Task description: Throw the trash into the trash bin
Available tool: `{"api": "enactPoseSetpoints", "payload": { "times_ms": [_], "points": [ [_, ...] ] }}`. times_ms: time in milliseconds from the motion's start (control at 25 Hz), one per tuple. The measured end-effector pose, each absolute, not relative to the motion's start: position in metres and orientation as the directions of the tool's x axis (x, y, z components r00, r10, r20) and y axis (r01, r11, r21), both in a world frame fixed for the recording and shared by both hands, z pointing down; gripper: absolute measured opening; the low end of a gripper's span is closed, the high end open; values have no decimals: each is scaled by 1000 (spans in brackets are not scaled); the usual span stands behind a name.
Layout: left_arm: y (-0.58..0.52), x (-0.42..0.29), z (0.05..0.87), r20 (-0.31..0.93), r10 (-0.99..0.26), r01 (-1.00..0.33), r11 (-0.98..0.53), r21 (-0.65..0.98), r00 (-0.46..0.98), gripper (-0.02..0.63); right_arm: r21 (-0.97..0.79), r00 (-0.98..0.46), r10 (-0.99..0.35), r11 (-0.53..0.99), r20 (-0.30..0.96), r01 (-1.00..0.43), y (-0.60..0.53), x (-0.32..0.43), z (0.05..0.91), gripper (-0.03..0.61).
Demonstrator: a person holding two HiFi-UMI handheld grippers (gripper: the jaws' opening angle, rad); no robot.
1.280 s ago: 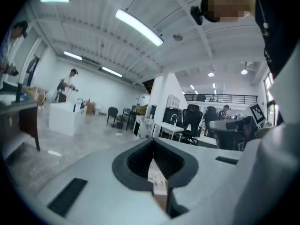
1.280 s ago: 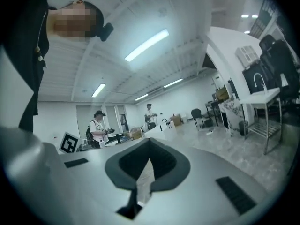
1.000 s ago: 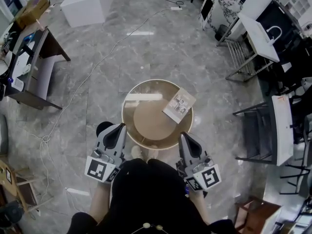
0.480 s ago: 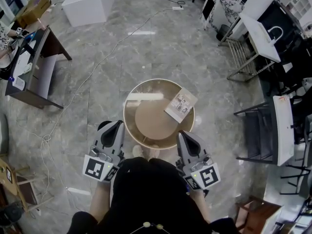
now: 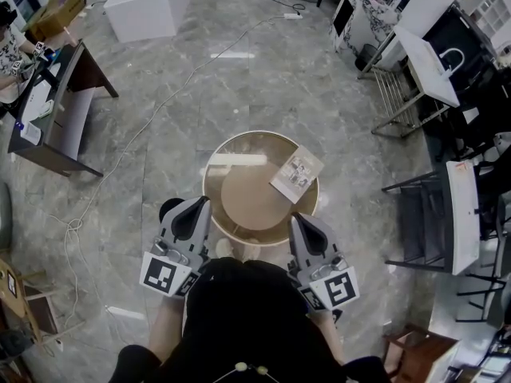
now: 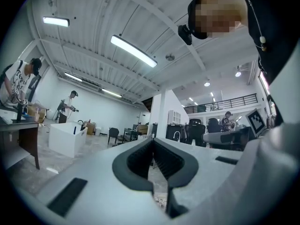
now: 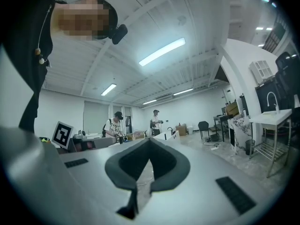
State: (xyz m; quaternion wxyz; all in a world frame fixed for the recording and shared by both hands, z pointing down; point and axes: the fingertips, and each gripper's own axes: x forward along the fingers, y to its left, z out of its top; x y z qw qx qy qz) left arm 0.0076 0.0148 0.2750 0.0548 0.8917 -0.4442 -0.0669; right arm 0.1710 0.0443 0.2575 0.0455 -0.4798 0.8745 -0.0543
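No legible text, labels or numbers anywhere.

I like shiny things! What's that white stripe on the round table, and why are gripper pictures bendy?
Head view: the stripe on the round table is glare, likely a lamp's reflection. Left gripper view: the wide lens curves the ceiling beams, dark corners. Right gripper view: same bending.

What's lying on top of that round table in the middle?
Only a printed booklet, lying flat near the round table's right rim; the rest that shows is bare. The left gripper and right gripper cover bits of the near edge, so that part is unseen.
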Motion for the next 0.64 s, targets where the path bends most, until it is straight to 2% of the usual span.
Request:
{"api": "enactPoseSetpoints", "payload": {
  "times_ms": [640],
  "points": [
    [15,9,273,-75,-802,-786,-597,164,593,6,-134,-508,-862,505,-15,-853,46,183,262,3]
  ]
}}
